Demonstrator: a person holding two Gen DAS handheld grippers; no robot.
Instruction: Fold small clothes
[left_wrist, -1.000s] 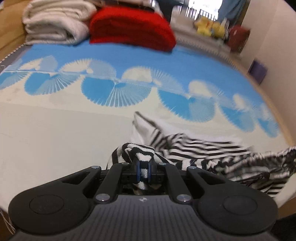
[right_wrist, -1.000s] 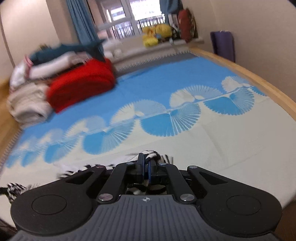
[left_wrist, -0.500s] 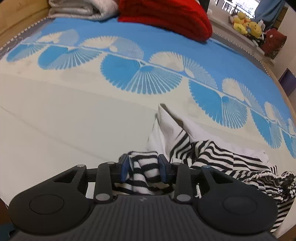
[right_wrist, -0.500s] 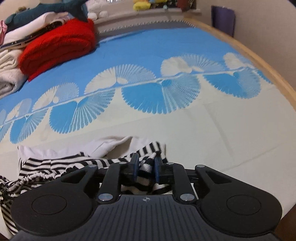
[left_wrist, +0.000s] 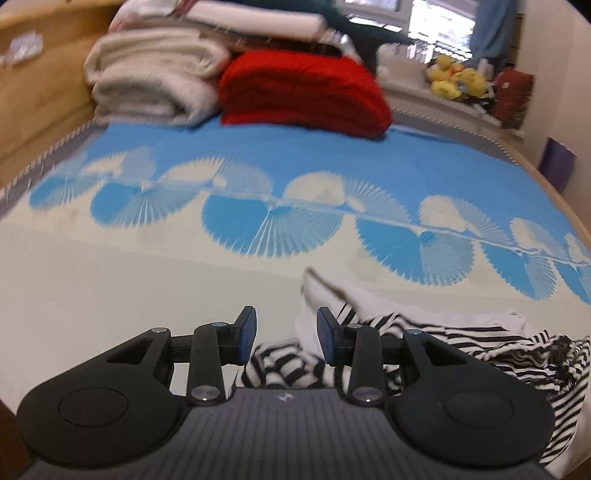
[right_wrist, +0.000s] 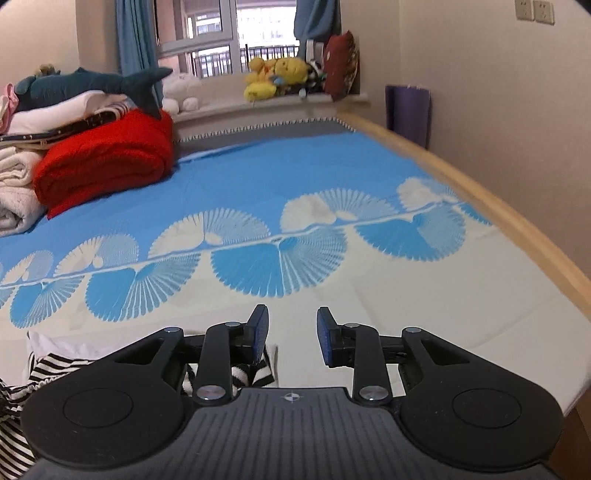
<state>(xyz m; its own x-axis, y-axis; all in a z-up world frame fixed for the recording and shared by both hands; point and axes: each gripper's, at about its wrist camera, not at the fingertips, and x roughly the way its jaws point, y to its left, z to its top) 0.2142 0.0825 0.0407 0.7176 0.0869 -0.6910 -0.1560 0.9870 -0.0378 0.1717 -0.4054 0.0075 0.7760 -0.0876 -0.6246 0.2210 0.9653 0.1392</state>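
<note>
Left gripper (left_wrist: 286, 328) jaws just opened, crumpled black-and-white striped knit garment (left_wrist: 424, 336) lying loose beneath, right gripper (right_wrist: 291, 330) likewise parted, garment (right_wrist: 48, 369) at its lower left.

The near part of the striped garment (left_wrist: 480, 343) is hidden beneath the gripper body, and its right end is cut off by the edge. The stacked bedding (left_wrist: 155, 81) is blurred in the left view.
</note>
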